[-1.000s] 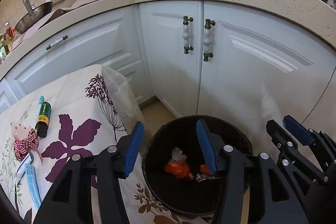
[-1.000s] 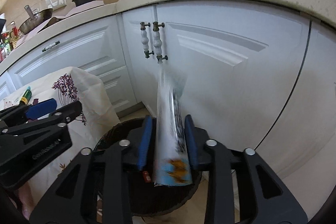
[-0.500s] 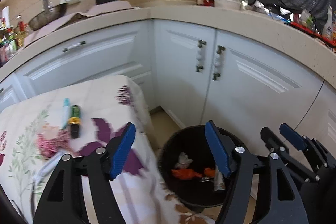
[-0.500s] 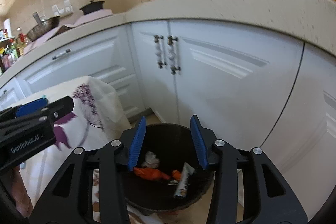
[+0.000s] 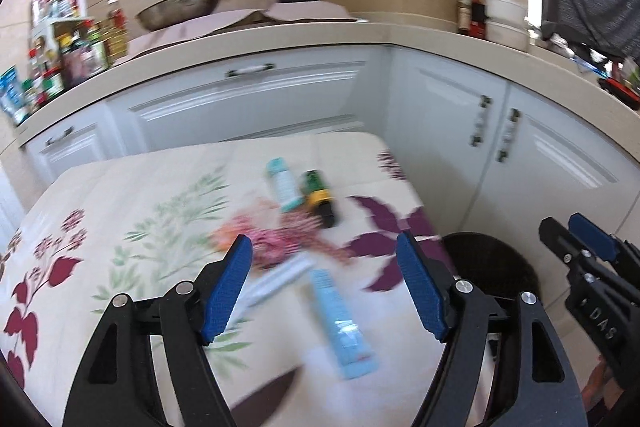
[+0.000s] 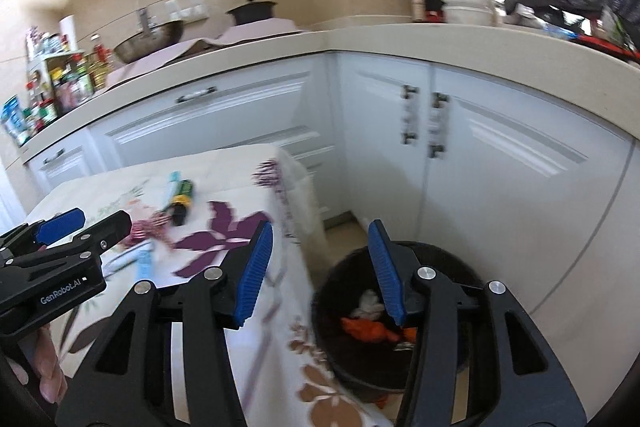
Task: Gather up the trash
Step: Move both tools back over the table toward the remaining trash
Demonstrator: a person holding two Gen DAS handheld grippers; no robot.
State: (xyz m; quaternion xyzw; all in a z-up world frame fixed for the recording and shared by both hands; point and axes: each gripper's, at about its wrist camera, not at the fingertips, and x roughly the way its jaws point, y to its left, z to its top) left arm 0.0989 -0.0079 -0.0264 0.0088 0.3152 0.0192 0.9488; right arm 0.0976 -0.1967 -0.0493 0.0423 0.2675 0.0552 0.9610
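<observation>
Two grippers: left gripper and right gripper both empty, jaws opening
Next target: blue tube, lower centre of the left view, between the left jaws, long axis running away
Nearer: left, I'd guess

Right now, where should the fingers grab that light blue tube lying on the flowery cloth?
Grab the light blue tube across its narrow middle, coming down from above. It lies flat on the tablecloth, so only its two long edges are free to pinch. The left gripper, opening and empty, hangs nearest it.
</observation>
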